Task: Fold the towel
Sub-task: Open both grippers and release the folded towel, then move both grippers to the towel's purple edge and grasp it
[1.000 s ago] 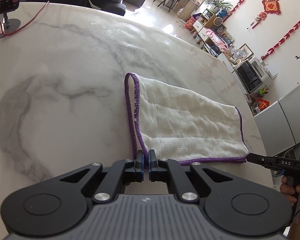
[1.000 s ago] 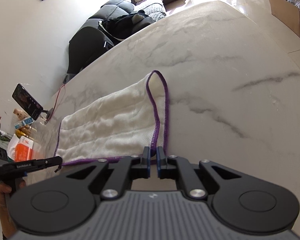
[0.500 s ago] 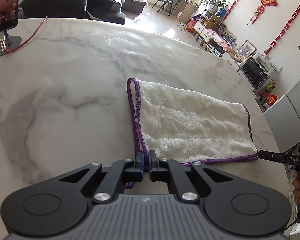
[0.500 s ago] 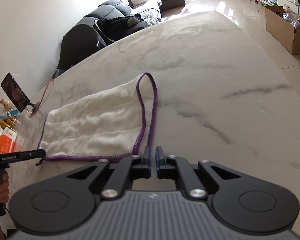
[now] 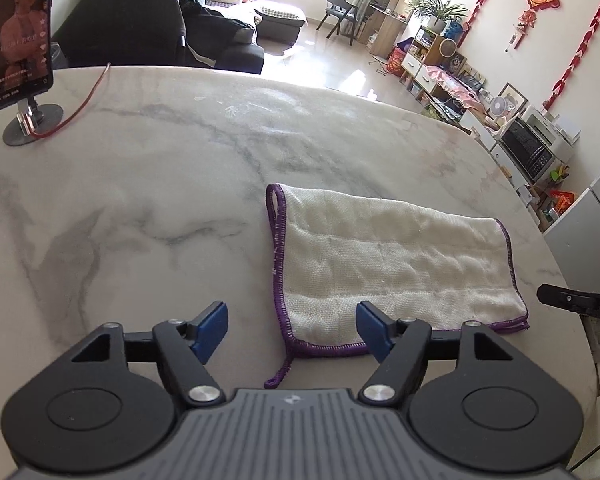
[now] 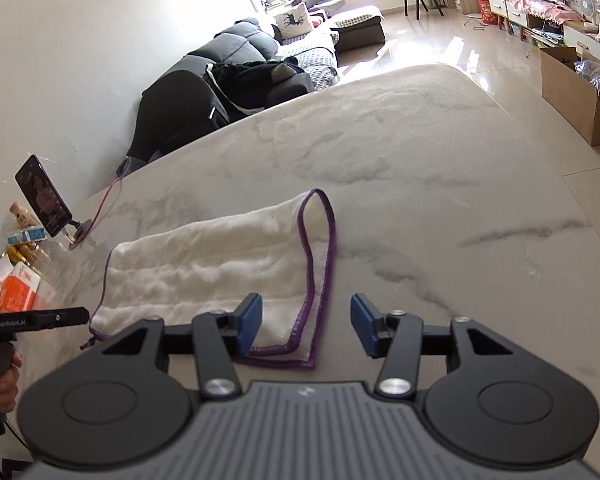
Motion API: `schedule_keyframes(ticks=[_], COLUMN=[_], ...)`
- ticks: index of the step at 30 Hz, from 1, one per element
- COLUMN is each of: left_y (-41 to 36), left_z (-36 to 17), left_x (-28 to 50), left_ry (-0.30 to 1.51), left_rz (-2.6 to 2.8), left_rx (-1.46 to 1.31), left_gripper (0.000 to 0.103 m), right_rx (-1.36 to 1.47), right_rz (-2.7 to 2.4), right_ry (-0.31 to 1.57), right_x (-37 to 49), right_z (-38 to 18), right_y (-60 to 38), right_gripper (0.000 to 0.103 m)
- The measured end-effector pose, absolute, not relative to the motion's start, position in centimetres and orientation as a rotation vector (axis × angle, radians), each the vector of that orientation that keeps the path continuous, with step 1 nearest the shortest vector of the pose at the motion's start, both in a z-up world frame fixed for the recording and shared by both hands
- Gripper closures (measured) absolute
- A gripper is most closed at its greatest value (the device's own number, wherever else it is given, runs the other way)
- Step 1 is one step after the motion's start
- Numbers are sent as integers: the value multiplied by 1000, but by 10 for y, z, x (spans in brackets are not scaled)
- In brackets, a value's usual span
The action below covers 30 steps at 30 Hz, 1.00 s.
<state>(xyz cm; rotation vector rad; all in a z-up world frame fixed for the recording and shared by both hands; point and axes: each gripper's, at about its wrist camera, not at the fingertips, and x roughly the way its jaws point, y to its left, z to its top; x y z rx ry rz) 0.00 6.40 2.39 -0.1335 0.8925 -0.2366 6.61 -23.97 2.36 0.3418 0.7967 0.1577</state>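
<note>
A white towel with a purple hem (image 5: pixel 388 264) lies folded in half on the marble table (image 5: pixel 140 208); it also shows in the right wrist view (image 6: pixel 204 264). My left gripper (image 5: pixel 292 330) is open and empty, its blue pads astride the towel's near left corner. My right gripper (image 6: pixel 306 326) is open and empty, its pads astride the towel's near right corner. A purple hanging loop (image 5: pixel 278 376) trails from the left corner toward me. Each gripper's tip shows at the edge of the other's view.
A phone on a stand (image 5: pixel 18 40) with a red cable (image 5: pixel 88 100) stands at the table's far left. Packets and an orange pack (image 6: pixel 18 292) lie by the left edge. A sofa (image 6: pixel 236 64), shelves and a cardboard box (image 6: pixel 576 92) are beyond the table.
Both grippers were shut on the towel's near corners; both have opened and let go. The towel now lies flat on the table, and both grippers have drawn back a little.
</note>
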Motion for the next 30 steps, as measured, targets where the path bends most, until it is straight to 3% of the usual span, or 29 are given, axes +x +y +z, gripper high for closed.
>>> schedule_keyframes(ticks=[5,8,13,15,16,17,30], left_y=[50,40,30,30,30,30,25], left_z=[31,29,24,24,24,23,7], left_x=[-4,-2,1,4,6,8,16], left_ry=[819,824,823,817,815,816,870], left_rz=[-282,-317,-326,-331,-333,-333,-365], left_rx=[-87,-65,-28,-24,-21,-19,15], left_gripper=[38,46,46,46,46,46,46], right_rx=[303,302,298,292,289,287,254], right_rz=[151,162,166,161,159,157,120], right_ry=[771,777,801,807,811,813,830], right_x=[90,108,129,134,136,136,138], right_z=[28,24,16,14,13,14,9], right_y=[-238,-237,-233,-232,-231,-231,-242], right_gripper=[66,68,72,81,94,97,98])
